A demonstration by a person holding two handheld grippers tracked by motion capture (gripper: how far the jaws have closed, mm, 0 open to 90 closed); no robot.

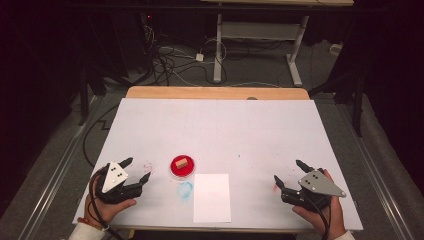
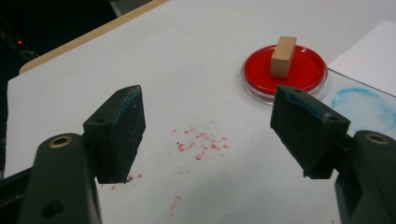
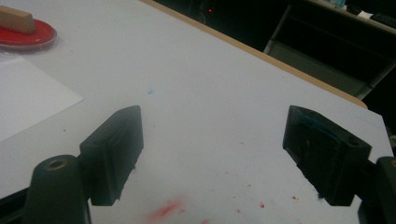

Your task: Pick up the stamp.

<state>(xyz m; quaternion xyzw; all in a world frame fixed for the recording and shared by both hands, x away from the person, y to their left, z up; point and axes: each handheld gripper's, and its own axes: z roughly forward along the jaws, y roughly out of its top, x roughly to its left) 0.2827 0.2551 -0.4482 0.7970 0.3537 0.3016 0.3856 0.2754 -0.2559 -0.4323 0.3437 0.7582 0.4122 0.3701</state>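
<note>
We had both tongs spread and empty. The wooden block (image 1: 181, 162) lay in the red dish (image 1: 174, 168) near the desk's front edge, just beyond our left gripper (image 1: 134, 170); our right gripper (image 1: 287, 171) sat well apart

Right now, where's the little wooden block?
The wooden block rests inside the red dish near the table's front, left of centre in the high view, just beyond the white paper sheet and closer to the left gripper.
</note>
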